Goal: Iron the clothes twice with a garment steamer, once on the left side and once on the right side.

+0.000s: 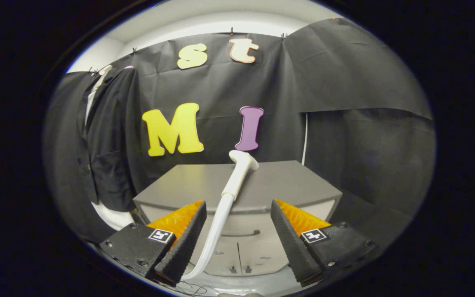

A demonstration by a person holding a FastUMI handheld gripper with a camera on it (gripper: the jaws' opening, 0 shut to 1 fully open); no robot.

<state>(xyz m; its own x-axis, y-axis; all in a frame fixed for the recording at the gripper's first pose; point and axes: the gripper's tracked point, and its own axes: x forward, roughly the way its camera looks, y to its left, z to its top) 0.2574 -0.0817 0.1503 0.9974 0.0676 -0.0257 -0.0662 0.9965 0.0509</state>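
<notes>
A white garment steamer head (242, 161) lies on top of a grey cabinet (287, 183), its handle and hose (217, 225) running down between my fingers. My gripper (237, 241) is open; the hose passes close to the left finger (184, 241) and well apart from the right finger (291, 243). A dark jacket (105, 140) over a white shirt hangs on the booth wall to the left of the cabinet, beyond the left finger.
The grey cabinet has a drawer and lower doors (241, 247) facing me. Black cloth walls close the booth behind and to the right. A white floor strip (111, 216) shows under the jacket.
</notes>
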